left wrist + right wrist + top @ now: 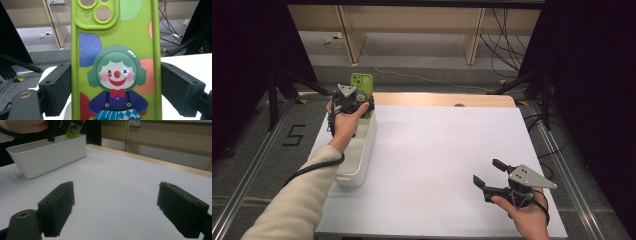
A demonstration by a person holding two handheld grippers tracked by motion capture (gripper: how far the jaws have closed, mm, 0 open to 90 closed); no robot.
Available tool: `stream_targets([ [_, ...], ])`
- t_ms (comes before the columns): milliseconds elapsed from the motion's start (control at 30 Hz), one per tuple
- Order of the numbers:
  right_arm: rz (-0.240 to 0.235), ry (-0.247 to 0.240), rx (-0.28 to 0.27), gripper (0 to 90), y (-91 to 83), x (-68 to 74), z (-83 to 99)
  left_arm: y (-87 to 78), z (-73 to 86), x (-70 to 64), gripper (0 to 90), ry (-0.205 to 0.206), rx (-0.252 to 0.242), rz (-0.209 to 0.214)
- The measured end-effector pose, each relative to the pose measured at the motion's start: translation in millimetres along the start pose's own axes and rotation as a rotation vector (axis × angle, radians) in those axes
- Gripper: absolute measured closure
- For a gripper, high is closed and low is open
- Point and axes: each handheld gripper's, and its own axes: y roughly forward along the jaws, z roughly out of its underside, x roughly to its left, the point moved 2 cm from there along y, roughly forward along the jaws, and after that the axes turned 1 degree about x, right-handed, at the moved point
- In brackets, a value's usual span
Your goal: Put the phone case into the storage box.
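My left gripper (361,106) is shut on a lime-green phone case (362,82) printed with a clown. It holds the case upright above the far end of a long white bin (362,150). In the left gripper view the case (115,62) stands between the two black jaws, which press on its long edges, camera cut-outs at the top. My right gripper (487,171) rests low over the white table near the front right corner, open with nothing between its jaws. From the right gripper view (116,212), the bin (50,157) and the held case (73,128) lie far off at the upper left.
The white tabletop (437,150) stretches between the bin and the right hand. A wooden strip (442,99) runs along its far edge. Beyond the table are wooden furniture legs and loose cables (507,45) on the floor. Black stands flank both sides.
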Motion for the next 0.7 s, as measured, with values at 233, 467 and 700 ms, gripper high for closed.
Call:
stream_targets([
  [233, -0.001, 0.002, 0.003, 15.6, -0.2, -0.3, 0.5, 3.4, 2.0, -1.2, 16.0, 0.001, 0.008, -0.002],
  [467, -0.003, 0.001, 0.002, 15.6, 0.0, -0.4, 0.5, 5.3, 3.3, -1.7, 15.9, 0.000, 0.013, -0.005],
  [700, -0.005, 0.000, 0.004, 15.6, 0.3, -0.4, 0.7, 6.3, 2.6, -1.9, 15.9, 0.007, 0.015, -0.007],
])
